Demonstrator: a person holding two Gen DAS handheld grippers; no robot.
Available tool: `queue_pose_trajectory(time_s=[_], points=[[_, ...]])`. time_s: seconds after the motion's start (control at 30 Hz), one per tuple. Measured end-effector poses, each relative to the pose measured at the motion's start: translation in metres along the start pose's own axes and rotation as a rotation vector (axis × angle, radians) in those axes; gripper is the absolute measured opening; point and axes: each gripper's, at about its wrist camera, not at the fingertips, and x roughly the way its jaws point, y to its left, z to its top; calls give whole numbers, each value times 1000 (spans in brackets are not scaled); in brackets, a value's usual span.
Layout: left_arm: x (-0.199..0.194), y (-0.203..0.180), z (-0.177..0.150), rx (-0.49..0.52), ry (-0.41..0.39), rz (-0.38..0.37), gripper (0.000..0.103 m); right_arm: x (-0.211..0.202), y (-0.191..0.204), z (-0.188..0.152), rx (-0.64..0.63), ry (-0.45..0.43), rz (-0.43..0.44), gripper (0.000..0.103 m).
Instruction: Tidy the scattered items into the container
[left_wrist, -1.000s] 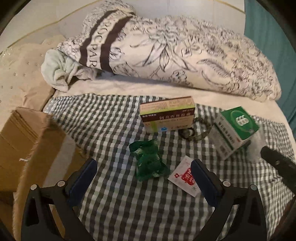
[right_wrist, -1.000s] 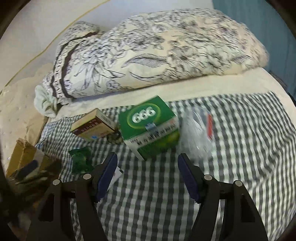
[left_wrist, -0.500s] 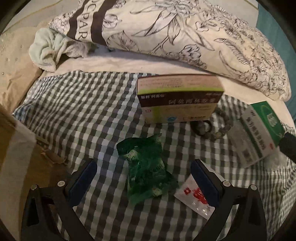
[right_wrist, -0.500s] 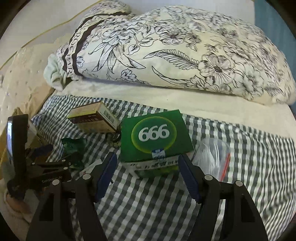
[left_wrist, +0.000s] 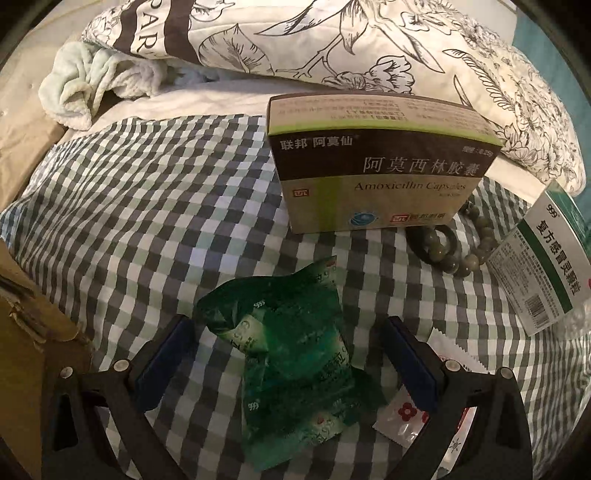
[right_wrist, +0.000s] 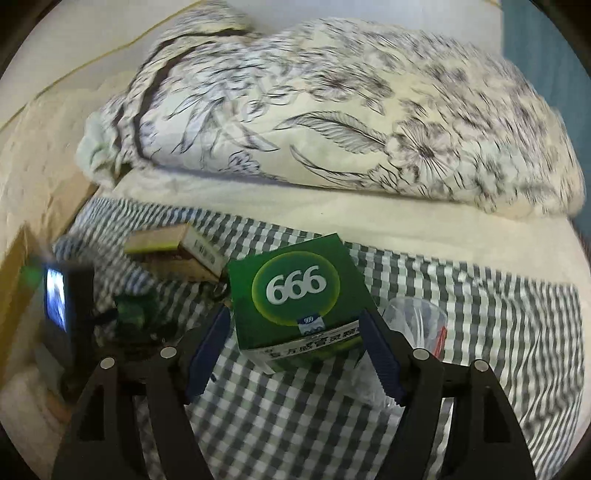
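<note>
Left hand-held gripper (left_wrist: 288, 354) spread wide, straddling green sachet (left_wrist: 291, 373) on bed. Right hand-held gripper (right_wrist: 295, 350) opening, green box (right_wrist: 299, 291) between pads, unpressed.

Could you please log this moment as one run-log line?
left gripper: open, straddling green sachet | right gripper: opening, straddling green box | both items on checked cloth

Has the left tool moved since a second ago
Yes. The left tool has come down and forward over the checked cloth; the green sachet, earlier ahead of its fingers, now lies between them.
</note>
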Motion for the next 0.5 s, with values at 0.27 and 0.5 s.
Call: queue_pose_trajectory(time_s=[0.27, 0.5], points=[[-16, 14, 0, -19, -38, -31, 49, 18, -21, 31, 296, 277, -51, 75], [-21, 22, -13, -27, -57, -38, 48, 44, -41, 17, 700, 319, 27, 76]])
